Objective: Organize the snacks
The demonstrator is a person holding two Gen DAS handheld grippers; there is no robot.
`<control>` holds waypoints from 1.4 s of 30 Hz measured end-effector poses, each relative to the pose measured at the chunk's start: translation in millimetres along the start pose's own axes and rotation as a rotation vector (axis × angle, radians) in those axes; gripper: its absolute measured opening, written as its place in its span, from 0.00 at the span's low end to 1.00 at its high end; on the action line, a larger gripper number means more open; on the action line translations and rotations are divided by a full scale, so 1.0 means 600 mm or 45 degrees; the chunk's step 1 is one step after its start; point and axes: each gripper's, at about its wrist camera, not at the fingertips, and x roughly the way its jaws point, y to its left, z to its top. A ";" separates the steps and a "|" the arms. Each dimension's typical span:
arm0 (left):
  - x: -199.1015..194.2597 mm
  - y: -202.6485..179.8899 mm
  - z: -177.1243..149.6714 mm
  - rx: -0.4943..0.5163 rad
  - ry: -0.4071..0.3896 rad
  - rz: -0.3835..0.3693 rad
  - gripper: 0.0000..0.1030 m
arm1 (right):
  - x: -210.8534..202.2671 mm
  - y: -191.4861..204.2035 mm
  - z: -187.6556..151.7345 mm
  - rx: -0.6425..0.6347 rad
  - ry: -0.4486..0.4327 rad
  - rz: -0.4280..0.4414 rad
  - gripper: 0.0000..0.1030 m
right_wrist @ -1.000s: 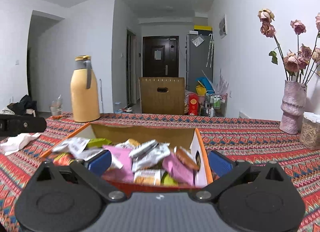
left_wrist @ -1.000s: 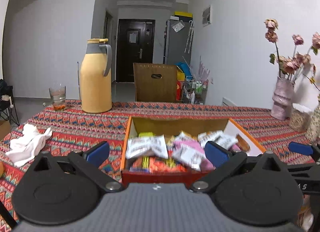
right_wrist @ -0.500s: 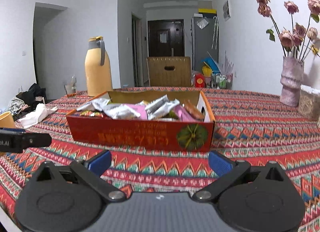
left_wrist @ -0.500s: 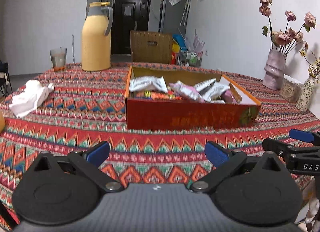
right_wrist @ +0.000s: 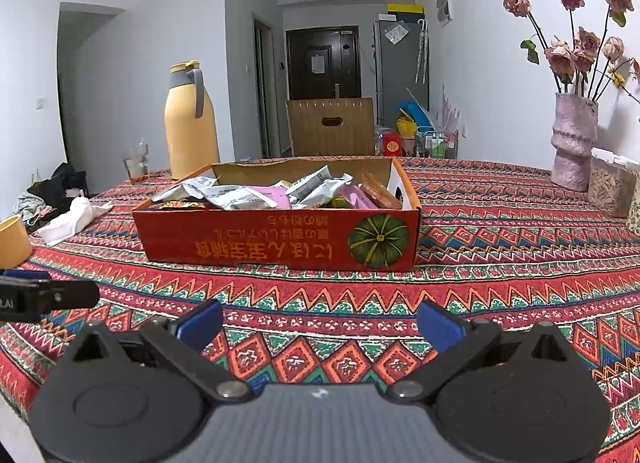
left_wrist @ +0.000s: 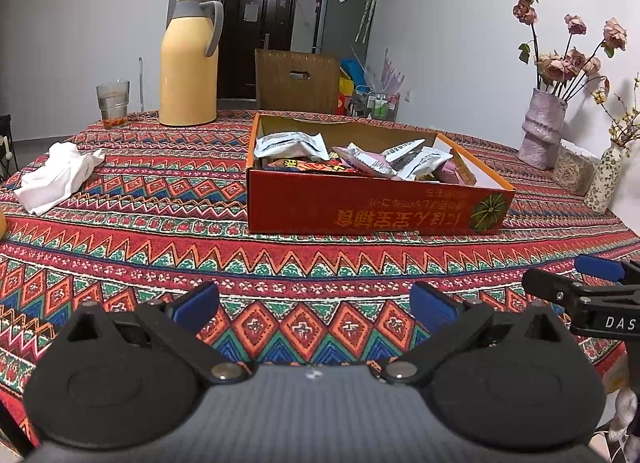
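A red cardboard box (left_wrist: 376,211) (right_wrist: 276,241) with a pumpkin print stands on the patterned tablecloth. It holds several snack packets (left_wrist: 360,157) (right_wrist: 256,193), white, pink and orange. My left gripper (left_wrist: 314,305) is open and empty, over the cloth well in front of the box. My right gripper (right_wrist: 320,323) is open and empty, also in front of the box. The right gripper's finger (left_wrist: 568,289) shows at the right edge of the left wrist view; the left gripper's finger (right_wrist: 44,295) shows at the left edge of the right wrist view.
A yellow thermos jug (left_wrist: 188,63) and a glass (left_wrist: 113,103) stand at the table's far left. A white cloth (left_wrist: 56,175) lies left. A pink vase of dried roses (left_wrist: 542,131), a small floral vase (left_wrist: 604,179) and a clear container (right_wrist: 610,185) stand right. A yellow cup (right_wrist: 14,241) sits near left.
Both grippers have pulled back from directly over the box to the near side of the table. The box now sits farther away with its front face in view.
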 end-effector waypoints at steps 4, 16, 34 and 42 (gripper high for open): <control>-0.002 0.000 -0.001 0.000 -0.001 -0.002 1.00 | 0.000 0.000 0.000 -0.001 0.000 -0.001 1.00; -0.003 -0.004 -0.001 0.007 -0.005 -0.008 1.00 | 0.000 0.000 -0.001 0.001 0.002 -0.003 1.00; -0.005 -0.005 -0.002 0.011 -0.009 -0.011 1.00 | -0.001 0.000 -0.001 0.002 0.001 -0.004 1.00; -0.005 -0.005 -0.002 0.014 -0.011 -0.013 1.00 | -0.001 0.000 -0.001 0.001 0.001 -0.004 1.00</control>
